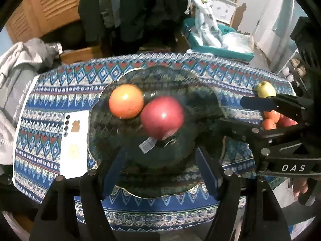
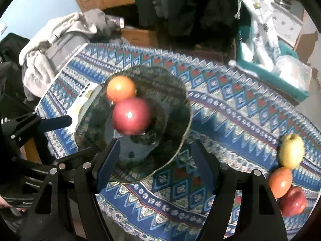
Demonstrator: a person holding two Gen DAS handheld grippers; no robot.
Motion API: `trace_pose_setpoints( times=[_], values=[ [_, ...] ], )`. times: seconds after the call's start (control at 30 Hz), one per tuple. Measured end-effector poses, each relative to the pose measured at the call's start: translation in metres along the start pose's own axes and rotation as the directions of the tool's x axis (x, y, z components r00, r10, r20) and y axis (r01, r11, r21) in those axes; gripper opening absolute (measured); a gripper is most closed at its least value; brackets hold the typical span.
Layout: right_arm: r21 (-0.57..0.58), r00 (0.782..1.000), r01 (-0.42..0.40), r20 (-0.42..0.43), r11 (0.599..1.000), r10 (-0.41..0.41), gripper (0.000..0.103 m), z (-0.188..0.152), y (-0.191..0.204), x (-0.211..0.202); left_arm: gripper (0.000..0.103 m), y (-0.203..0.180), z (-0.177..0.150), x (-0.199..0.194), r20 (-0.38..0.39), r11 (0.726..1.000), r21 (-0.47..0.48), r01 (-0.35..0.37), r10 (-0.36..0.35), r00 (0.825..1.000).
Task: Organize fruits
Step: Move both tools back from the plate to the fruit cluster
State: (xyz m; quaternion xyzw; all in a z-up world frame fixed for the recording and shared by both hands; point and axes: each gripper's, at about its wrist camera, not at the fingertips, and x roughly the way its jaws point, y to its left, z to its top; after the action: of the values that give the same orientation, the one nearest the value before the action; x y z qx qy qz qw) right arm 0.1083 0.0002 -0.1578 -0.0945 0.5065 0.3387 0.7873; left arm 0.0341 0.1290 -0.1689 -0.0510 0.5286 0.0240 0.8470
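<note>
Both the left gripper (image 1: 160,172) and right gripper (image 2: 156,160) are held open and empty above the glass bowl (image 1: 200,92), in which an orange (image 1: 126,101) and red apple (image 1: 162,116) are seen touching.

The left gripper (image 1: 160,166) and right gripper (image 2: 154,160) both point steeply downward, jaws apart and apparently empty, though motion blur softens the view.

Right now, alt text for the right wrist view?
A glass bowl on a patterned tablecloth holds an orange and a red apple, touching. The open right gripper hovers above, empty. Three more fruits sit at right.
</note>
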Motion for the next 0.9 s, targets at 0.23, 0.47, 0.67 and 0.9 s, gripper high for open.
trace_pose_setpoints(
  times=[0.23,0.47,0.67,0.9],
  values=[
    [-0.012,0.996,0.061,0.063,0.998,-0.060,0.074,-0.002,-0.005,-0.040,0.074,-0.018,0.008,-0.020,0.049,0.999,0.021,0.024,-0.025,0.999],
    [0.022,0.988,0.119,0.092,0.993,-0.121,0.075,-0.011,-0.026,-0.078,0.076,-0.043,0.014,-0.033,0.077,0.997,0.058,0.044,-0.048,0.996],
    [0.065,0.983,0.142,0.110,0.988,-0.149,0.078,-0.024,-0.050,-0.107,0.076,-0.071,0.019,-0.040,0.088,0.993,0.101,0.061,-0.070,0.994],
    [0.107,0.974,0.175,0.124,0.979,-0.187,0.079,-0.048,-0.083,-0.135,0.076,-0.105,0.024,-0.044,0.090,0.985,0.154,0.073,-0.087,0.992]
  ],
)
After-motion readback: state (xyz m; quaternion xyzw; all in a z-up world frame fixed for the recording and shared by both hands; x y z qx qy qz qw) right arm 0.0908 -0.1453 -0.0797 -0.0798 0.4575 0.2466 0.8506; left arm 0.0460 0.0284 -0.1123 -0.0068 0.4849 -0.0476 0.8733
